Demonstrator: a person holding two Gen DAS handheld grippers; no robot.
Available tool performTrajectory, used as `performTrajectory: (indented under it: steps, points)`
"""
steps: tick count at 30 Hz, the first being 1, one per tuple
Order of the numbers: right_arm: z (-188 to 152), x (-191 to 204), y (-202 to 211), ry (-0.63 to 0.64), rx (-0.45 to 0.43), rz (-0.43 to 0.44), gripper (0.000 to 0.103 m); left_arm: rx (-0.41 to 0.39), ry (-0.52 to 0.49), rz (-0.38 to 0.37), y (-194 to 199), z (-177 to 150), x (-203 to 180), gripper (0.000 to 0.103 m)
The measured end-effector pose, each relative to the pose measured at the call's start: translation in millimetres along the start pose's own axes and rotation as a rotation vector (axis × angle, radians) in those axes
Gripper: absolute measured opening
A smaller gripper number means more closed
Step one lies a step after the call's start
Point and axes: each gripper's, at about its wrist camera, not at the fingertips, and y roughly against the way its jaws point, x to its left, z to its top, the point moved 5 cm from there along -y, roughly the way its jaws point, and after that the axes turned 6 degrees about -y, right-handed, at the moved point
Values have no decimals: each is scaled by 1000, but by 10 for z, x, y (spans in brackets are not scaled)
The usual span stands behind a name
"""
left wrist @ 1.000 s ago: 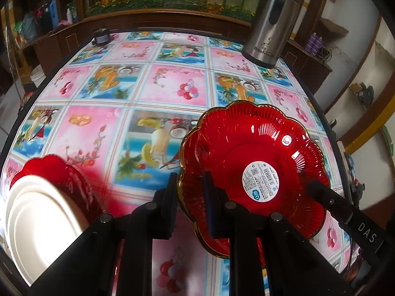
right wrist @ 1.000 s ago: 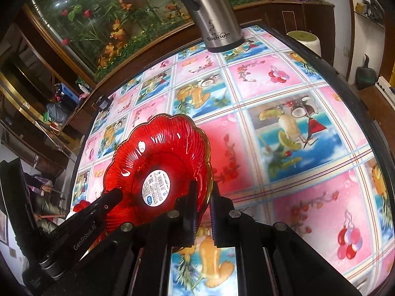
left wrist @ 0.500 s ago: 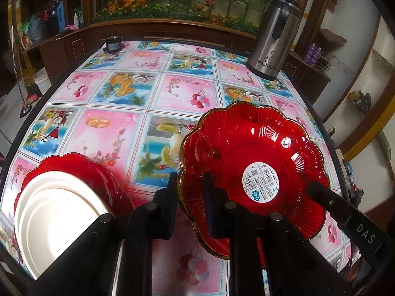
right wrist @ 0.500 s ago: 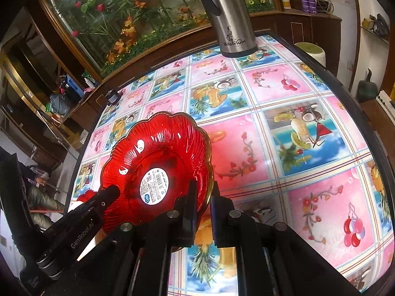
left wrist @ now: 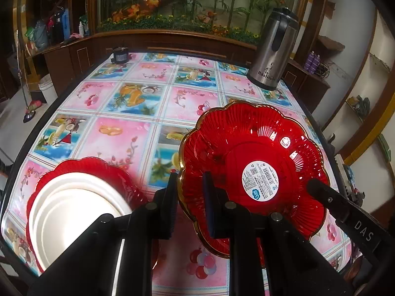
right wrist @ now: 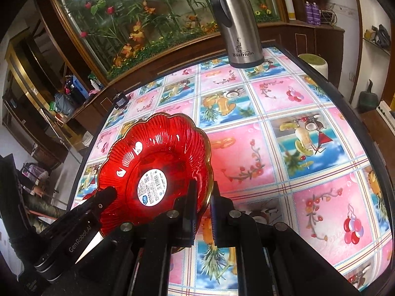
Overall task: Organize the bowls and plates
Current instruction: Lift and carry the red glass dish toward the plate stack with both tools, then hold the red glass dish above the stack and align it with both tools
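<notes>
Left wrist view: the left gripper (left wrist: 188, 202) pinches the near-left rim of the red scalloped plate (left wrist: 251, 148), held clear above the table (left wrist: 128, 133). At near left sits a stack, white plates (left wrist: 71, 212) on another red plate (left wrist: 98, 165). Best to keep both grips level and carry it over that stack.

Right wrist view: the right gripper (right wrist: 203, 209) is clamped on the same plate's (right wrist: 158, 153) right rim. Steady hands matter; the thermos (right wrist: 237, 22) stands well apart.
</notes>
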Motion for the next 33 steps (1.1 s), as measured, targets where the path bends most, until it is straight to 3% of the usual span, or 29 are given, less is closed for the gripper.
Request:
performTrajectory:
  steps: [17,33]
  points:
    - [-19,252,217,54,-53,28,9,-74,8,20,306,45,155,16]
    - [-138,574,227,100,-47,96,9,-109,32,90,517,-41,461,16]
